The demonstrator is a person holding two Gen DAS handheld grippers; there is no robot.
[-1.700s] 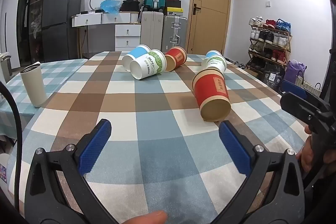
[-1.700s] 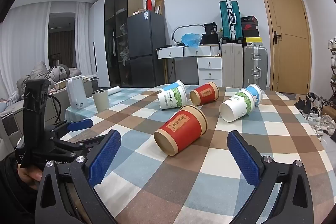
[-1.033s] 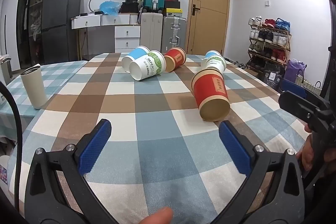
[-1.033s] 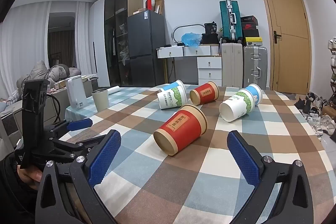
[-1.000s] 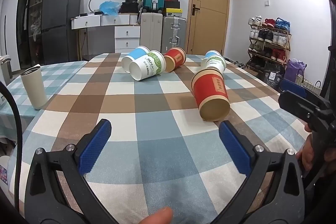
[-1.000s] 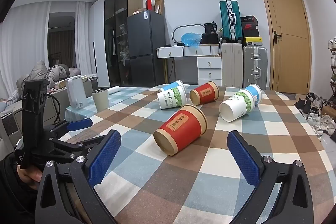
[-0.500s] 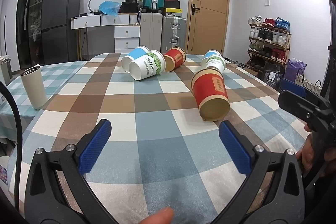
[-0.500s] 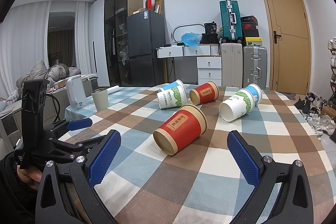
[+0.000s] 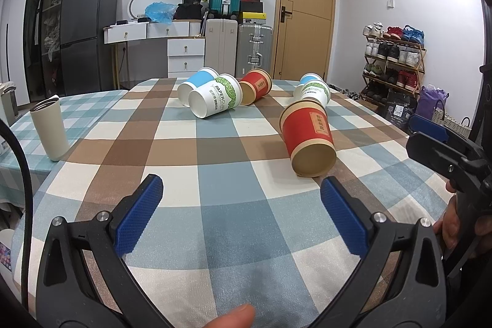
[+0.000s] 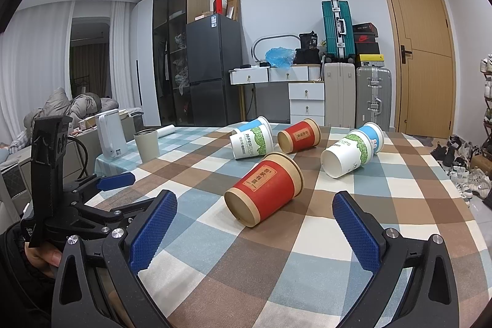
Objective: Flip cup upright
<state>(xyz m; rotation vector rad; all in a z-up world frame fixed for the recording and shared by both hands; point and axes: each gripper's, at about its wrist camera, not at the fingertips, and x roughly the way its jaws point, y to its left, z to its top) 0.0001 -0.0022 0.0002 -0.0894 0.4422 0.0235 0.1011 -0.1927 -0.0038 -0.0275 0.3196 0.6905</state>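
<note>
Several paper cups lie on their sides on a checked tablecloth. The nearest is a red cup (image 9: 308,136) with a brown rim, mouth toward me; it also shows in the right wrist view (image 10: 267,191). Behind it lie a green-printed white cup (image 9: 216,100), a blue cup (image 9: 193,83), a second red cup (image 9: 255,85) and a white and blue pair (image 9: 313,88). My left gripper (image 9: 243,217) is open and empty, low over the near table. My right gripper (image 10: 253,231) is open and empty, just short of the red cup.
A beige tumbler (image 9: 50,127) stands upright at the table's left edge. A white kettle (image 10: 110,134) stands on a side table beyond it. A fridge, drawers and suitcases line the back wall; a shoe rack (image 9: 392,66) is at the right.
</note>
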